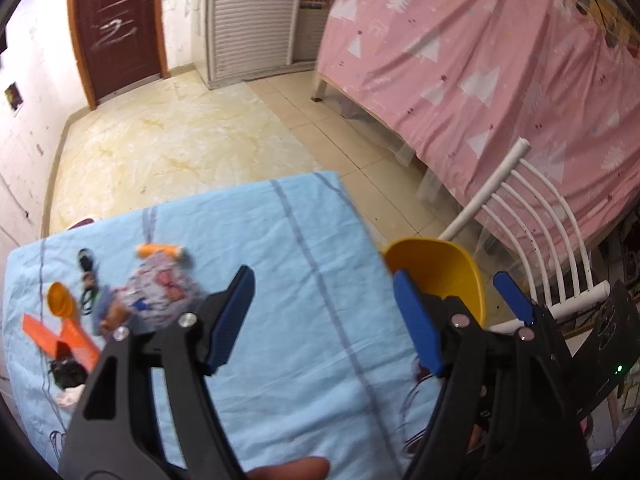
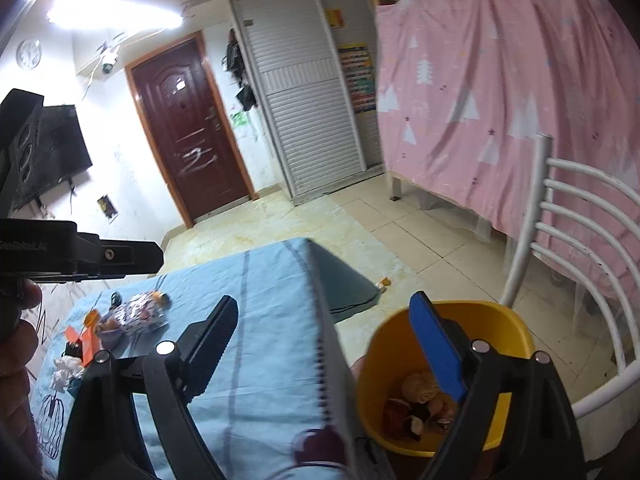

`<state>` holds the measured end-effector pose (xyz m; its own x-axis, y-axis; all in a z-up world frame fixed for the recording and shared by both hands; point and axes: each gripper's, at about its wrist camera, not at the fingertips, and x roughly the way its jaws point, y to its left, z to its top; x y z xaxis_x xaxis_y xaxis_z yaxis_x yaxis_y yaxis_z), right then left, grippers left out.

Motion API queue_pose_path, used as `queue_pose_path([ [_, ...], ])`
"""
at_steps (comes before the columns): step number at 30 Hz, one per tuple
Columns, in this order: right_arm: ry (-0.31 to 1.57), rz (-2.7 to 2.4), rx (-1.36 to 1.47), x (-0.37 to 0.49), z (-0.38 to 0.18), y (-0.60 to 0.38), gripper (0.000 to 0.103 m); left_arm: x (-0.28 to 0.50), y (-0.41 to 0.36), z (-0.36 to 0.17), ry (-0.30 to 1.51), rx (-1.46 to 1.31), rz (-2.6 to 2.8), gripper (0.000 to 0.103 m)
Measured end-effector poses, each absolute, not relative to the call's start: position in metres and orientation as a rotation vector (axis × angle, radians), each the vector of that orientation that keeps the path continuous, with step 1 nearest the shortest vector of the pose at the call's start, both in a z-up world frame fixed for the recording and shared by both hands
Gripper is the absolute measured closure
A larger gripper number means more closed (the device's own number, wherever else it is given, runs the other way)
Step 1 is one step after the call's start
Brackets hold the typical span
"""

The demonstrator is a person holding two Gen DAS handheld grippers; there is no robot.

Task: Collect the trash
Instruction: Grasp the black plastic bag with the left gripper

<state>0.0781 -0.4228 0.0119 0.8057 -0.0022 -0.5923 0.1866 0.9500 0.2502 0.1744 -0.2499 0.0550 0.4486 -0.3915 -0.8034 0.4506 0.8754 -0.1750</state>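
Only our right view looks into the yellow bin (image 2: 440, 344): scraps on its bottom, bin just beside the surface (image 2: 260, 340). Left view shows only its rim. Remaining trash, a blurred printed wrapper (image 1: 160, 292), sits far-left among orange bits. Left tongs (image 1: 324, 316) and right tongs (image 2: 324, 340) both wide open, empty. White chair (image 2: 560, 240) behind bin.

Glossy yellow plastic bin (image 2: 516, 332); matt, creased blue cloth over the worktop (image 1: 280, 240); smooth, shiny tiled floor (image 1: 360, 152).
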Motion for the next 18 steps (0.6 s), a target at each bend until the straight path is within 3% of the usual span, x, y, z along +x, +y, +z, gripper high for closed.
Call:
queue_pose_path([
  [18,0.713,0.084,0.158,0.137,0.019,-0.288,0.022,0.213,-0.057,0.056,0.925,-0.016,-0.258,0.033],
])
